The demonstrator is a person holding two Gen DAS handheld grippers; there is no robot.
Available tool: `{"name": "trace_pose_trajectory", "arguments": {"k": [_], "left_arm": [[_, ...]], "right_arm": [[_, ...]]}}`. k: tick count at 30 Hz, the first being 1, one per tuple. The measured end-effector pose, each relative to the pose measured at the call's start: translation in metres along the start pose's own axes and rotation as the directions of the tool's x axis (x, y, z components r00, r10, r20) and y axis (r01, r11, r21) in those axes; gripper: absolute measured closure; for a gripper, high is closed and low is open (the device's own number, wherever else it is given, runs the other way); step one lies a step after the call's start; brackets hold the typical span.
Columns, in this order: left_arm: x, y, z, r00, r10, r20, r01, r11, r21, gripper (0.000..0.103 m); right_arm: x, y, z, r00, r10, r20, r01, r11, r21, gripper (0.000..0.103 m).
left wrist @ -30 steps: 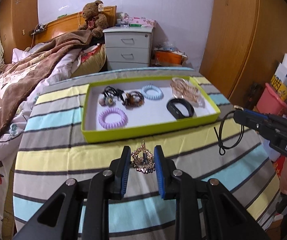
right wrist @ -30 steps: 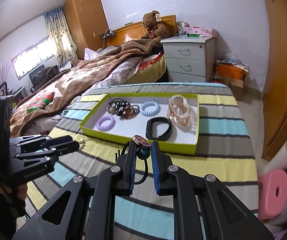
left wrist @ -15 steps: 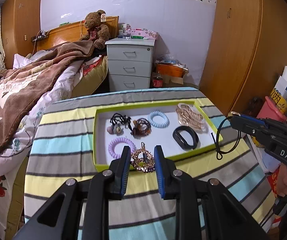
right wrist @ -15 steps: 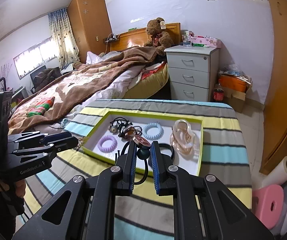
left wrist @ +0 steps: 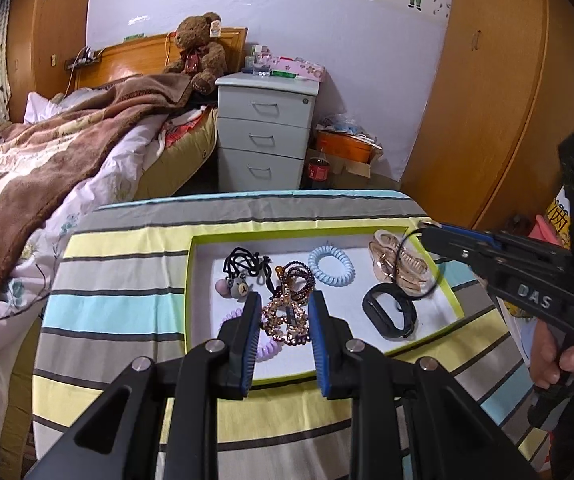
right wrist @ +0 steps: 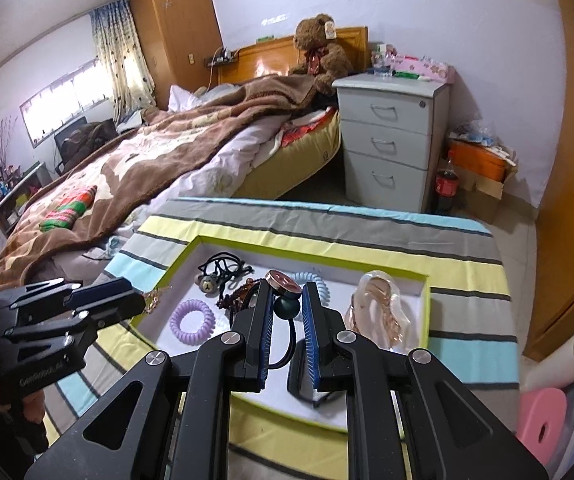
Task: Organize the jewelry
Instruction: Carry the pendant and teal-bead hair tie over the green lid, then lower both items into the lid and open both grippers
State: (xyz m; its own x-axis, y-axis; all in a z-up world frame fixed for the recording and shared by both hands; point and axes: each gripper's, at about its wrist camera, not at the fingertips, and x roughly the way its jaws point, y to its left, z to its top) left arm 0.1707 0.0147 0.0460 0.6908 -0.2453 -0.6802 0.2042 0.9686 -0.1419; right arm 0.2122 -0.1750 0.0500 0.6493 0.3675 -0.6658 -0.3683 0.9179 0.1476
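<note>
While both grippers hang over the tray, each is clamped on 1 piece. Left gripper: blue pads pinch a gold rhinestone ornament, chain-like loops with small stones, sitting between the pads above the tray's near-left part. Right gripper: pads closed on a black elastic hair tie with a dark teal bead and a round copper-rimmed button on top; its loop dangles below the pads.

Tray is lime-green rimmed, white inside, on the striped cloth. Contents:
- lilac spiral hair tie, near-left
- pale blue spiral hair tie, far middle
- black cord ties with bear charm, far left
- dark beaded bracelet, just beside the charm ties
- black band, near-right
- rose-gold clear clip pile, far right

View differences:
- Left wrist view shows the right gripper from the side with the tie's loop hanging over the tray's right end, plus the person's hand on the handle. Black band is fully visible only here.
- Right wrist view shows the left gripper at the tray's left edge, ornament only a gold glint at its tip; the lilac tie is unobstructed here, mostly hidden behind the pads in the other view. Also window, curtain, pink stool.
</note>
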Motion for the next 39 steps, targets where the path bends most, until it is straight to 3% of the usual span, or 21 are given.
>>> {"name": "trace_pose_trajectory", "arguments": {"k": [15,39], "left_arm": [[0.046,0.003,-0.008,0.998,-0.041,-0.051,0.037,0.997,-0.066,0.078],[0.082,-0.006,-0.016,0.992,-0.046,-0.121,0.039,0.997,-0.062,0.078]], "right_arm": [[0.078,-0.037,0.020,0.990,-0.035,-0.136,0.043,0.998,0.056,0.088],[0.114,-0.028,0.020,0.976,-0.088,-0.200,0.077,0.995,-0.062,0.088]]}}
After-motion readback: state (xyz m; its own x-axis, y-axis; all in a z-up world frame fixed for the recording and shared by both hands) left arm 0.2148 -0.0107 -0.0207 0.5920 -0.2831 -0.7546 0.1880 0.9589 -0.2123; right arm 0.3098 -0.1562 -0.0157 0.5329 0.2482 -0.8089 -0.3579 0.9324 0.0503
